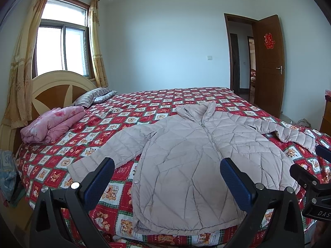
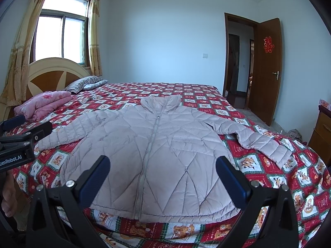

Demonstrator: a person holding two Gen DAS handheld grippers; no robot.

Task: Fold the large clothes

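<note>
Red patchwork bedspread [image 2: 269,177] bears a flat jacket [image 2: 157,155]; left tool [image 1: 167,175], right tool [image 2: 163,171] gape empty.

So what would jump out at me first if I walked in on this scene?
A pale pink quilted puffer jacket lies spread flat, zipped, sleeves out, on a bed covered by a red patchwork cartoon-print quilt. Closest to each camera, a black gripper with blue pads, left gripper and right gripper, hovers with open jaws above the hem. A folded pink blanket sits by the headboard.

Daylight from the far left window [image 1: 62,47] is overexposed; my pictures are sharp, with edges curved and dark.
</note>
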